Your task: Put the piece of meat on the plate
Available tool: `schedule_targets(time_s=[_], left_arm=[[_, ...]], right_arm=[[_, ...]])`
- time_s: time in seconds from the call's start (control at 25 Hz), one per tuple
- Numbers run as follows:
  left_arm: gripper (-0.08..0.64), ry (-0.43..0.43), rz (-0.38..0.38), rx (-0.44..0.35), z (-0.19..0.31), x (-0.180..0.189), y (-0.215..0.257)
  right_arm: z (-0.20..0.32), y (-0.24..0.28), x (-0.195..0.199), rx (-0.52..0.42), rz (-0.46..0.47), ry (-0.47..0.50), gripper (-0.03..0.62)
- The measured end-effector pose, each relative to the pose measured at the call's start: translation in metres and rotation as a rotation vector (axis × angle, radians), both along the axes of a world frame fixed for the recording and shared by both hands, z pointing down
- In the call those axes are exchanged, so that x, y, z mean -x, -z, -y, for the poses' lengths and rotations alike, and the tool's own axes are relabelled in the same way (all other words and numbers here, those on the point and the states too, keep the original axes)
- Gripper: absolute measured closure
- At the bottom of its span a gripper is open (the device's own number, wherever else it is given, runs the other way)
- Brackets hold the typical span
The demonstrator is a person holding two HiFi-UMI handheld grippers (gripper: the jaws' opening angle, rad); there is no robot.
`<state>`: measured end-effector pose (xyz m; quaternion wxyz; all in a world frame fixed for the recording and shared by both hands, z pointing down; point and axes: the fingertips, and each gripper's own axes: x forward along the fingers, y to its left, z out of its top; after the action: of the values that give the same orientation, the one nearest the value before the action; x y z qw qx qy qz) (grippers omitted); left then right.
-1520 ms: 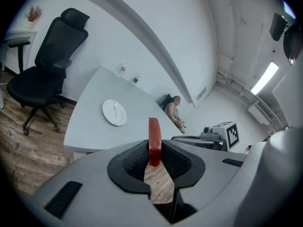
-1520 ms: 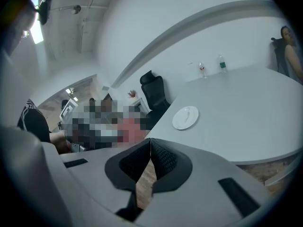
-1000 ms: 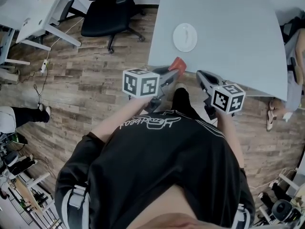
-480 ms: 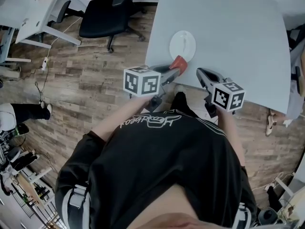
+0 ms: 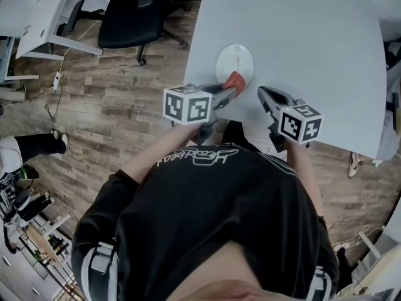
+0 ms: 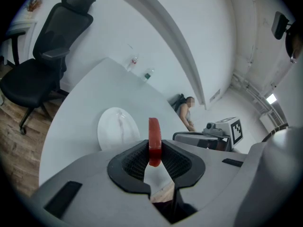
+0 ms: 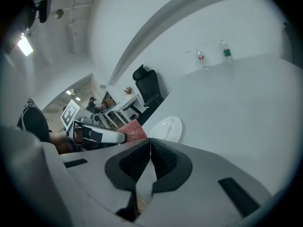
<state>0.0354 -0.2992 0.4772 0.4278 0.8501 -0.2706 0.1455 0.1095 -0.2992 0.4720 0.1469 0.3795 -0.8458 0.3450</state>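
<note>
Head view: left gripper (image 5: 232, 90) is clamped on the piece of meat (image 5: 235, 79), a red slab sticking out past the jaw tips. The meat is off the table (image 5: 313, 36), in the air at the near edge close to the near-left corner. In the picture it overlaps the near rim of the plate (image 5: 233, 58); can't tell whether it touches. The white plate sits just in from that edge. Right gripper (image 5: 262, 93) is beside it to the right, over the same edge, and carries nothing. Black office chair (image 5: 131, 14) stands on the wood floor (image 5: 113, 93) left of the table.

Left gripper view: pads pinch the meat edge-on and upright, with its top clear above the jaws. The plate lies past the jaws, slightly left. Two bottles (image 6: 134, 62) stand at the table's far edge. A seated person (image 6: 186, 110) is at the far side.

Right gripper view: jaws pressed together, pad to pad, nothing between. The plate is ahead. The meat in the left gripper is just left of it.
</note>
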Motion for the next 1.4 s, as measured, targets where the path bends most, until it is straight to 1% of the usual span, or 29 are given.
schedule_targets(time_s=[0.28, 0.6, 1.04, 1.24, 1.4], left_arm=[[0.479, 0.001, 0.039, 0.015, 0.020, -0.004, -0.018], [0.479, 0.005, 0.065, 0.048, 0.034, -0.001, -0.037], [0.479, -0.010, 0.072, 0.066, 0.044, -0.008, -0.055], [0.477, -0.014, 0.106, 0.079, 0.045, -0.007, -0.064], [0.477, -0.003, 0.094, 0.075, 0.049, -0.009, -0.066]], right_arm=[[0.016, -0.013, -0.004, 0.027, 0.006, 0.009, 0.583], [0.028, -0.021, -0.004, 0.055, 0.007, 0.007, 0.583], [0.035, -0.033, -0.011, 0.074, 0.014, -0.005, 0.583], [0.036, -0.034, -0.013, 0.084, 0.011, -0.008, 0.583], [0.037, -0.040, -0.018, 0.094, 0.007, -0.012, 0.583]])
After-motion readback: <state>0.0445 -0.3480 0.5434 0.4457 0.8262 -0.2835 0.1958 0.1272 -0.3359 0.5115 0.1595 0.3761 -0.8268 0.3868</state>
